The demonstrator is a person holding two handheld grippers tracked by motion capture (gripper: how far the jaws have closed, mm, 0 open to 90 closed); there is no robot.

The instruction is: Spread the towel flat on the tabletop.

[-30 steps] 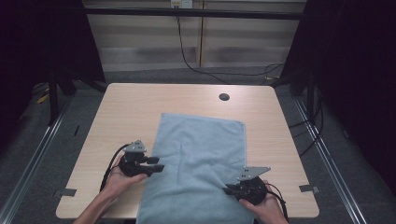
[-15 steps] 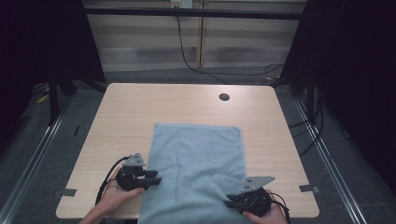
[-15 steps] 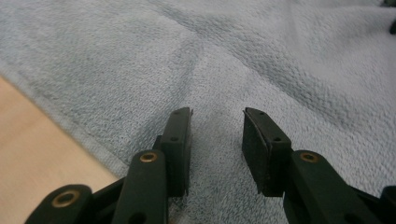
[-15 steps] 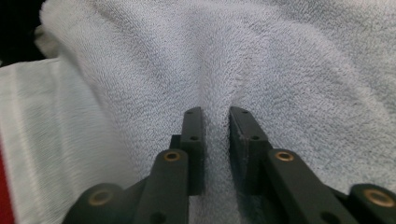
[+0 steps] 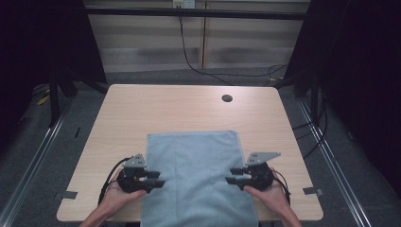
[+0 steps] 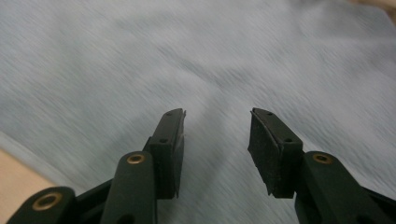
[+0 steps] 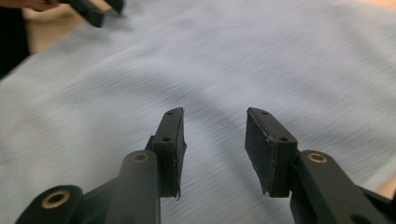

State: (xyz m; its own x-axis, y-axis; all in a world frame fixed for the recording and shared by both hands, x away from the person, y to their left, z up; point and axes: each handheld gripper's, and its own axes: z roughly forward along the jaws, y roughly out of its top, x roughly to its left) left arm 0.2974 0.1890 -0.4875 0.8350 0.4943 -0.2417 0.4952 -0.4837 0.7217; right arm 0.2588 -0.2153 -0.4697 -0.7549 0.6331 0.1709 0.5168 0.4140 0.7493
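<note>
A light blue cloth (image 5: 196, 175) lies flat on the wooden table (image 5: 189, 109), its near end hanging over the front edge. My left gripper (image 5: 159, 179) is at the cloth's left edge and points inward. In the left gripper view it (image 6: 217, 114) hovers open over the cloth (image 6: 233, 56); its jaws have just been opening, with nothing between them. My right gripper (image 5: 231, 176) is at the cloth's right edge, facing the left one. In the right gripper view it (image 7: 214, 112) is open above the cloth (image 7: 261, 60); its jaws have just been opening from shut, with nothing between them.
A round dark cable hole (image 5: 227, 98) sits near the table's far right. Bare wood lies beyond the cloth and at both sides. Grey tape marks (image 5: 312, 191) are stuck near the front corners. Cables (image 5: 189, 56) run along the floor behind the table.
The cloth has slid toward the table's near edge. The right gripper has gone from shut to open and moved away from the near edge. The left gripper has drawn slightly nearer.
</note>
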